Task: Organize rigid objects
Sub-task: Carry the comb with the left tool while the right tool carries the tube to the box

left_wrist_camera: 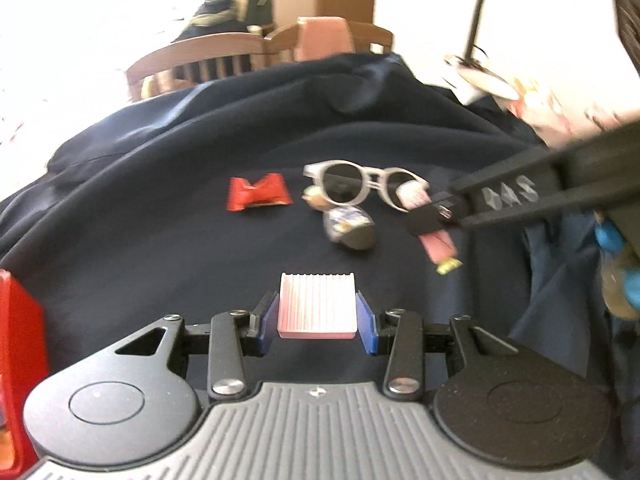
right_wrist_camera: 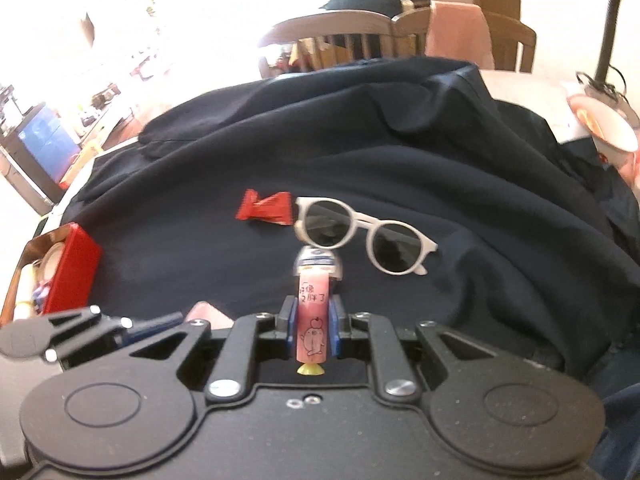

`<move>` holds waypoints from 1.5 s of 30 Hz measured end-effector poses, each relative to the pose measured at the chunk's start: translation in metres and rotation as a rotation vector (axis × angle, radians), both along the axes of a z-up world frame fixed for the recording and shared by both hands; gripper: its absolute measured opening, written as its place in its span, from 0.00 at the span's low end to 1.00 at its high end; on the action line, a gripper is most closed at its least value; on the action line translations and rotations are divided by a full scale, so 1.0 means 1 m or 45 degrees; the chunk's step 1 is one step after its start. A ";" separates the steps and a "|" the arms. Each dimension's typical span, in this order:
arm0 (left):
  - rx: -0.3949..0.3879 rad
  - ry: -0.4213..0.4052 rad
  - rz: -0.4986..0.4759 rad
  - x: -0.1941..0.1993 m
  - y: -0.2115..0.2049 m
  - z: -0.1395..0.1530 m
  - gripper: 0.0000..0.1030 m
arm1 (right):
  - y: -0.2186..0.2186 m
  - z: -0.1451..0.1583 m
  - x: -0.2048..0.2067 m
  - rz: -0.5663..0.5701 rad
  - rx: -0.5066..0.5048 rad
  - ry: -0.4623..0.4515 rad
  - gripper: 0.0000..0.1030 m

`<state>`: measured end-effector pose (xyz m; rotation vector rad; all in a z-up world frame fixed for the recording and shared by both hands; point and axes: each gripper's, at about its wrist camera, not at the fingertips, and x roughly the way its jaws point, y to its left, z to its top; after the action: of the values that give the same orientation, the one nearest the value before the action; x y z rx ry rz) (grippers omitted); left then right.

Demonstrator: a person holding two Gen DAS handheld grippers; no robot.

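Dark cloth (left_wrist_camera: 200,200), left view only: ribbed pink block (left_wrist_camera: 317,304) in left gripper (left_wrist_camera: 317,316)

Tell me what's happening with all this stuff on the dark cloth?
A person is tidying small things with two hand-held grippers. The left gripper is clamped on a pale pink ribbed block. The right gripper is shut on a slim pink stick with cartoon drawings. Still lying on the dark navy cloth are white round sunglasses, a red crinkly wrapper and a small blue-and-white capsule. A red box sits at the left edge.
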<state>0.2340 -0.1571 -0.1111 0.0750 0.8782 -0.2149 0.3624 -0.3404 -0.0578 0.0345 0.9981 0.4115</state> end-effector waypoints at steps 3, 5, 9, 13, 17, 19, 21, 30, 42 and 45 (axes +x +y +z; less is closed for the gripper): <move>-0.026 -0.006 0.073 -0.006 0.018 0.013 0.39 | 0.011 0.010 -0.010 0.032 0.003 -0.019 0.15; -0.037 -0.016 0.116 -0.012 0.030 0.021 0.39 | 0.019 0.017 -0.016 0.046 0.006 -0.034 0.15; -0.047 -0.041 0.179 -0.014 0.056 0.031 0.39 | 0.038 0.026 -0.026 0.087 0.016 -0.049 0.15; -0.055 -0.062 0.240 -0.023 0.083 0.039 0.39 | 0.062 0.034 -0.036 0.137 0.021 -0.064 0.15; -0.064 -0.084 0.287 -0.032 0.111 0.048 0.39 | 0.088 0.041 -0.045 0.184 0.021 -0.083 0.15; -0.069 -0.094 0.306 -0.036 0.127 0.054 0.39 | 0.102 0.045 -0.048 0.204 0.025 -0.093 0.15; -0.079 -0.097 0.327 -0.040 0.143 0.059 0.39 | 0.116 0.048 -0.051 0.226 0.031 -0.102 0.15; -0.077 -0.107 0.422 -0.055 0.216 0.073 0.39 | 0.177 0.055 -0.065 0.299 0.042 -0.124 0.15; -0.074 -0.088 0.528 -0.062 0.302 0.070 0.39 | 0.255 0.047 -0.073 0.380 0.041 -0.113 0.15; -0.068 -0.080 0.533 -0.060 0.316 0.066 0.39 | 0.271 0.044 -0.074 0.397 0.032 -0.109 0.15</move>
<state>0.1742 0.1587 -0.0451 -0.1513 0.8061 0.1547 0.2880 -0.0698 -0.0140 -0.1164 0.9157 0.7051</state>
